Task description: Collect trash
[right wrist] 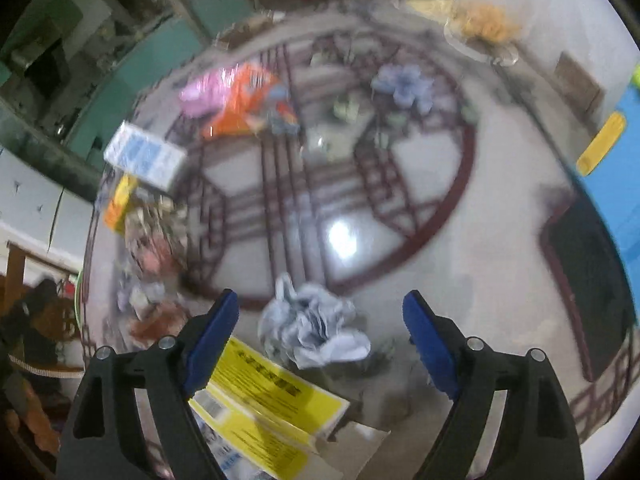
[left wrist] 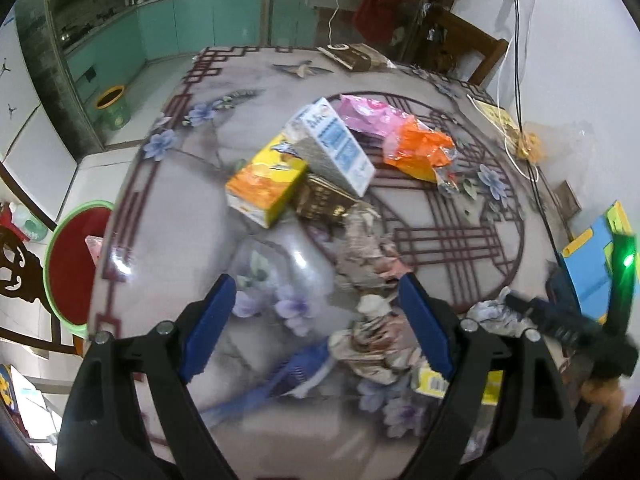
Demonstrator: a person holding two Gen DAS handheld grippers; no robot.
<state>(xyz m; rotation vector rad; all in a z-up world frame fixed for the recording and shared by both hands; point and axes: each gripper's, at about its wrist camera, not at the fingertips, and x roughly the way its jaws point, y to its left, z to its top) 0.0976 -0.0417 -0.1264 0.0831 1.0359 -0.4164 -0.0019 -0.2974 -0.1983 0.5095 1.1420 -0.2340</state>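
Trash lies on a round patterned table (left wrist: 192, 216). In the left wrist view I see an orange-yellow box (left wrist: 266, 182), a white-blue carton (left wrist: 332, 146), a brown packet (left wrist: 324, 200), pink (left wrist: 366, 114) and orange (left wrist: 418, 150) wrappers, crumpled paper (left wrist: 370, 258) and a blue brush (left wrist: 280, 380). My left gripper (left wrist: 320, 324) is open above the crumpled paper. My right gripper (right wrist: 320, 336) is open around a crumpled bluish paper ball (right wrist: 312, 326), with a yellow flattened box (right wrist: 264, 396) under its left finger. The right gripper also shows in the left wrist view (left wrist: 560, 320).
A red bin with a green rim (left wrist: 70, 264) stands on the floor left of the table. A blue-yellow object (left wrist: 596, 256) and cables (left wrist: 516, 80) lie at the table's right edge. A wooden chair (left wrist: 464, 44) stands behind. A green bucket (left wrist: 112, 106) is on the far floor.
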